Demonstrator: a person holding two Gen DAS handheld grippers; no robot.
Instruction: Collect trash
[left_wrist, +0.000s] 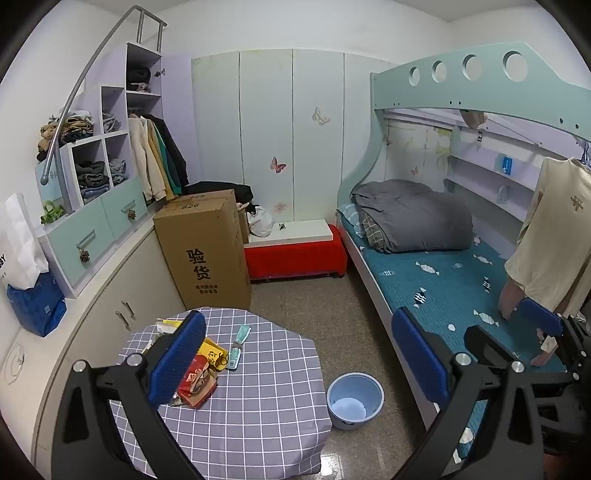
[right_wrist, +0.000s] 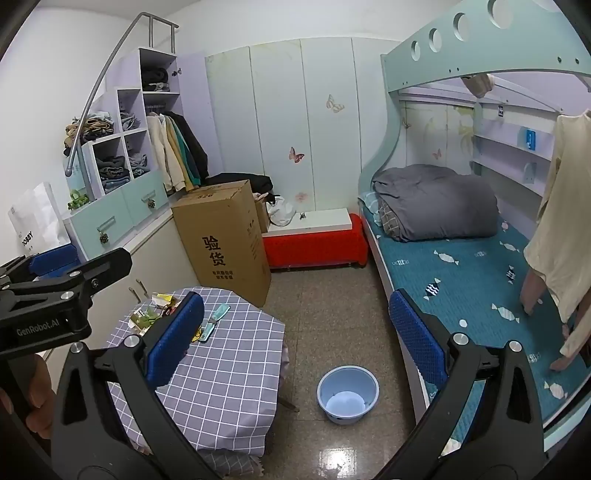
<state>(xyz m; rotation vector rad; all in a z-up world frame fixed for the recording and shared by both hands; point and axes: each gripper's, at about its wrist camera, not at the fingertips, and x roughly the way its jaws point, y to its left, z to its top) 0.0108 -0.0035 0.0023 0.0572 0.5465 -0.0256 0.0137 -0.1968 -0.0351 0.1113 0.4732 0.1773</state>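
Observation:
Snack wrappers lie on a small table with a grey checked cloth (left_wrist: 258, 387): a red and yellow wrapper pile (left_wrist: 201, 373), a teal wrapper (left_wrist: 238, 345), and green and yellow wrappers (right_wrist: 151, 310) at the table's far left. A light blue bin (left_wrist: 354, 400) stands on the floor right of the table; it also shows in the right wrist view (right_wrist: 347, 393). My left gripper (left_wrist: 299, 362) is open and empty above the table's right side. My right gripper (right_wrist: 295, 339) is open and empty, above the floor between table and bed. The left gripper's body (right_wrist: 55, 291) shows at the right wrist view's left.
A tall cardboard box (left_wrist: 207, 251) stands behind the table. A red bench (left_wrist: 295, 254) sits against the far wall. A bunk bed (left_wrist: 443, 273) with a grey quilt fills the right. Cabinets and shelves (left_wrist: 107, 221) line the left wall. A beige shirt (left_wrist: 554, 236) hangs at right.

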